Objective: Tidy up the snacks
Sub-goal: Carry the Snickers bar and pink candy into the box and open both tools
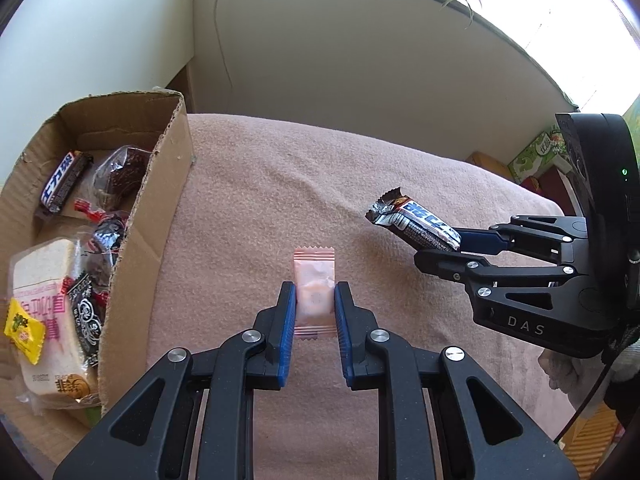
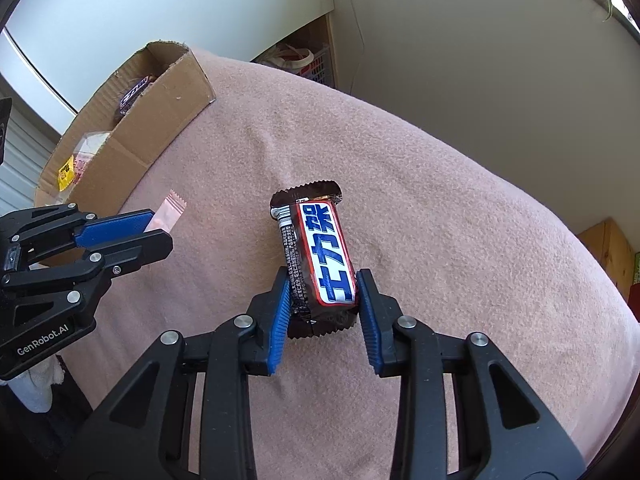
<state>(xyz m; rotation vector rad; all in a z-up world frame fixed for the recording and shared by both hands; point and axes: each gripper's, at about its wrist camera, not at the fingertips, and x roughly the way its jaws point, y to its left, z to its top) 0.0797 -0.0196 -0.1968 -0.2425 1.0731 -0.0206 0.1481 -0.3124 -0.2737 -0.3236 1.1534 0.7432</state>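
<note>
Left hand-held gripper (image 1: pixel 315 300) clamps pink sachet (image 1: pixel 314 280); right hand-held gripper (image 2: pixel 322 296) clamps chocolate bar (image 2: pixel 316 256), long axis running out past the fingertips. Both held over the pink blanket (image 1: pixel 260 184). Box (image 1: pixel 168 184) of snacks lies to the left, nearer the left one. White walls behind.

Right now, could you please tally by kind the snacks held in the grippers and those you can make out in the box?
Chocolate bars: 2, one in the right gripper, the chocolate bar, and one in the cardboard box, the boxed bar
Pink sachets: 1, the pink sachet in the left gripper
Wrapped bread: 1, the bread pack
Yellow sachets: 1, the yellow sachet
Dark packets, partly hidden: at least 2
Total: at least 7
</note>
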